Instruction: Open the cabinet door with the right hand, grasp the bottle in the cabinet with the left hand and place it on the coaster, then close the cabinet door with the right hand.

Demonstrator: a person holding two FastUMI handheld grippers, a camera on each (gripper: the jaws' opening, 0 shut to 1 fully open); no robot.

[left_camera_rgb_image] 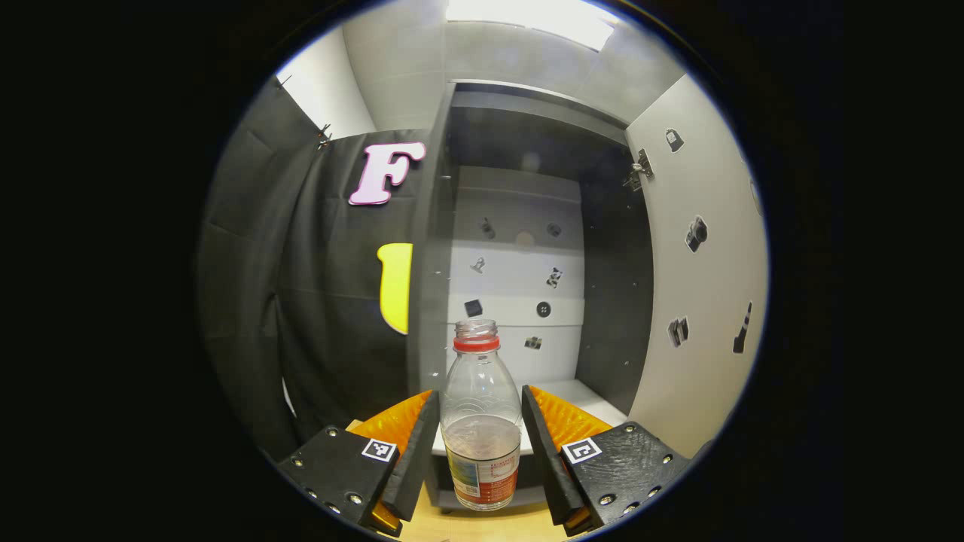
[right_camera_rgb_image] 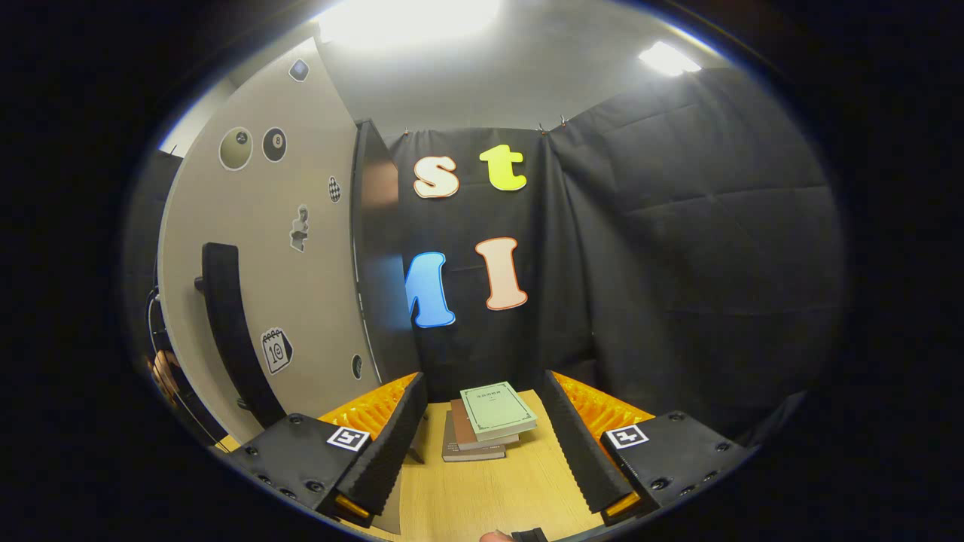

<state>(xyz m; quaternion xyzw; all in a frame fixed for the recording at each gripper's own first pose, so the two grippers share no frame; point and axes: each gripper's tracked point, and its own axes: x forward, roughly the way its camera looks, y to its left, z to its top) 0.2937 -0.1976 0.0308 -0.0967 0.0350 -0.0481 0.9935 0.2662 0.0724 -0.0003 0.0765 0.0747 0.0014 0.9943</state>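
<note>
left hand-held gripper (left_camera_rgb_image: 480,440) brackets the bottle (left_camera_rgb_image: 480,421), fingers just beside it, not visibly pressing; grasping seems in hand, carrying to the coaster next. right hand-held gripper (right_camera_rgb_image: 482,444) hangs open, cabinet door (right_camera_rgb_image: 263,286) at its left.

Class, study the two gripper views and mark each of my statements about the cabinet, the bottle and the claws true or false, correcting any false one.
1. The cabinet door stands open. True.
2. The bottle lies on its side. False: it stands upright between the left claw's fingers.
3. The bottle wears a cap. False: its mouth is open, with only a red ring at the neck.
4. A stack of books lies on the wooden table ahead of the right claw. True.
5. The right claw grips the door handle. False: it is open, holding nothing.
</note>
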